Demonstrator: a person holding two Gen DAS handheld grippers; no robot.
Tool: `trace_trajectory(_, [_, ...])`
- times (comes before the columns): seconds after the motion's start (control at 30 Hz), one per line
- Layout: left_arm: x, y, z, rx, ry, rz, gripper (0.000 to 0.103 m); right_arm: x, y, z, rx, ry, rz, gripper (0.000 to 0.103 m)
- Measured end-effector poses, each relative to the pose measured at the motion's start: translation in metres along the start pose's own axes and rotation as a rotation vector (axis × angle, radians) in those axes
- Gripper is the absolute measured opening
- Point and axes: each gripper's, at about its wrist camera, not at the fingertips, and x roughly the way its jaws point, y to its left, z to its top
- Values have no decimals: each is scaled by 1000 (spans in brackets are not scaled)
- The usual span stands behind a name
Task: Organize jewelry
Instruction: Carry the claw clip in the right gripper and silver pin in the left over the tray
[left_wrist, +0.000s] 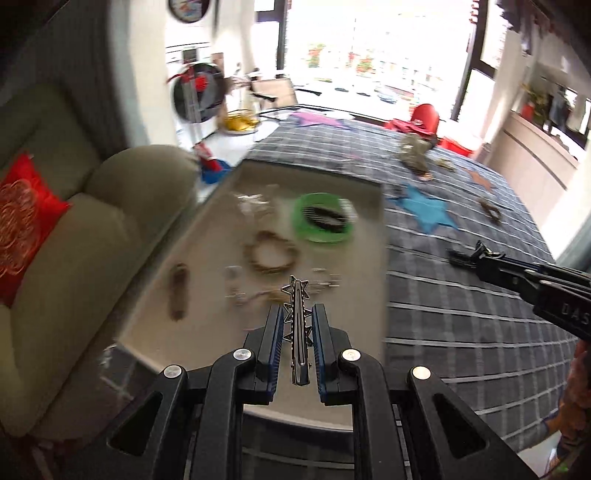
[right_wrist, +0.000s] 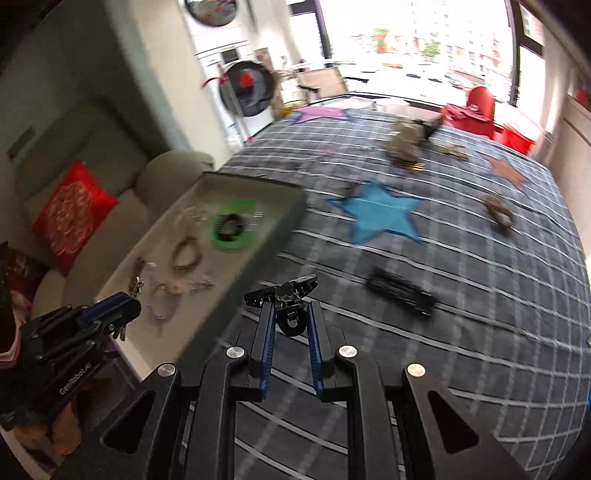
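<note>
My left tool (left_wrist: 297, 317) grips a silver star hair clip (left_wrist: 296, 321) above the tray (left_wrist: 155, 291) while my right tool (right_wrist: 291, 314) clamps a black claw clip (right_wrist: 282, 291) over the bed (right_wrist: 461, 302), so I judge both need lowering into the tray.

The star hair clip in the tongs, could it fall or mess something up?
Maybe. The left tongs pinch the star hair clip only by its thin edges, so it might slip and land on the jewelry already crowded in the tray. The right tongs hold a black claw clip over the blanket, outside the tray.
</note>
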Motion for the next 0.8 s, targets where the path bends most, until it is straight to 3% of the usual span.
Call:
trace_trajectory(0.37, [32, 43, -1, -62, 48, 63, 18, 62, 53, 25, -59, 100, 38, 19])
trace_trajectory(0.8, [61, 51, -2, -71, 105, 64, 18, 108, 70, 30, -90, 177, 6, 19])
